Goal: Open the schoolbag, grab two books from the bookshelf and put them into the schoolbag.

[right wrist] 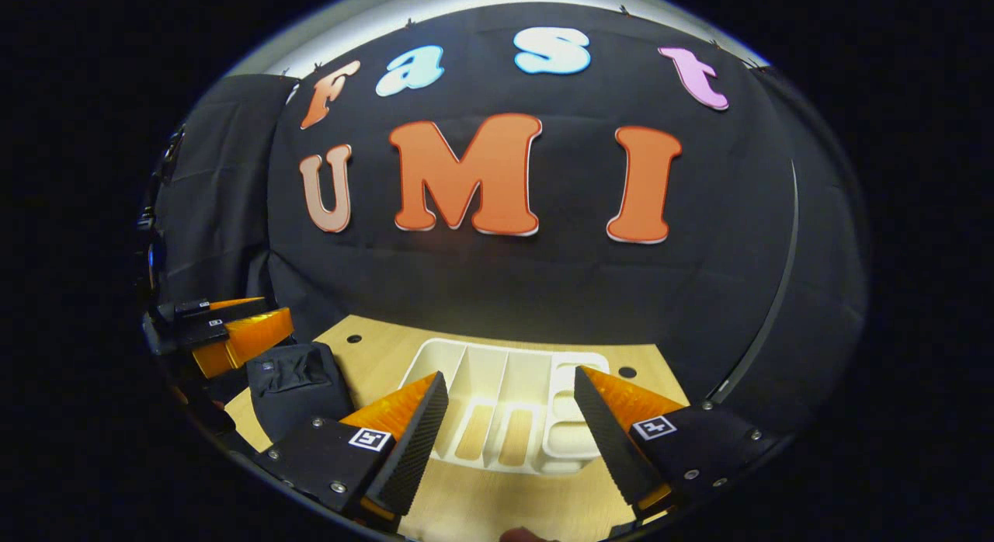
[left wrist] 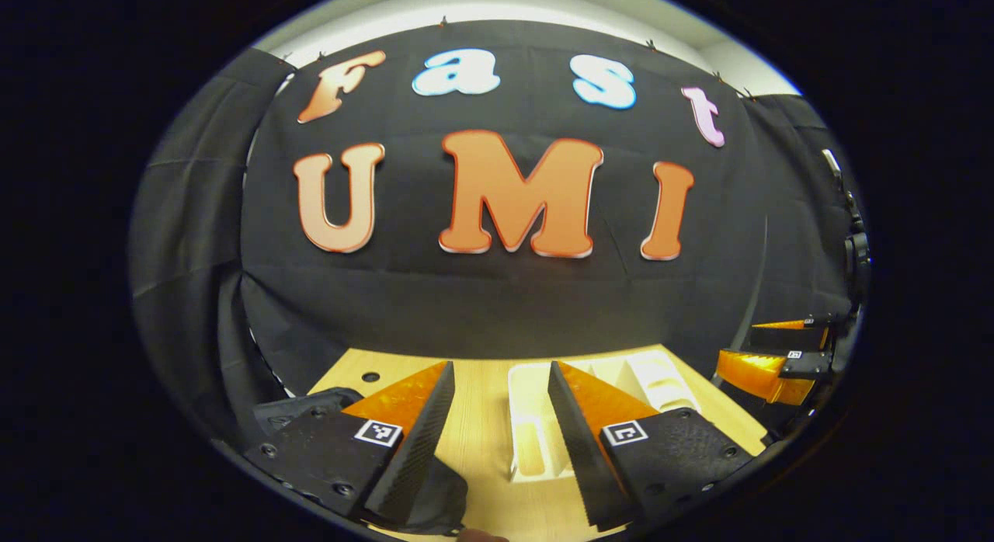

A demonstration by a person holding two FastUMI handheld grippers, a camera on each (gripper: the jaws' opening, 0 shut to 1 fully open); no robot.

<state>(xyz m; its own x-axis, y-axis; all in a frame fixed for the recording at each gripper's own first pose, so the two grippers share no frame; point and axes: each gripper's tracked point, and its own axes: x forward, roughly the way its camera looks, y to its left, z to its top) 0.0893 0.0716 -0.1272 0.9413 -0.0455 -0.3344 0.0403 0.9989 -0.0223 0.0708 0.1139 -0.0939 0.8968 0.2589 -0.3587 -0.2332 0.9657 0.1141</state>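
Left of the white bookshelf (right wrist: 505, 402) on the counter (right wrist: 497, 495) sits the black schoolbag (right wrist: 299, 390), unopened. Both tongs, left (left wrist: 501, 418) and right (right wrist: 509, 425), gape empty. No books are visible; the limp bag could slide when tugged.

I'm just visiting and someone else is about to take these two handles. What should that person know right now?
Left gripper: open, holding nothing, above the table.
Right gripper: open, holding nothing, facing the white rack.
Bag: dark, on the table left of the rack; I cannot tell whether it is open.
Rack: I can make out no books in its slots.
Done: nothing that I can see.
Left: open the bag, take two books, put them in.
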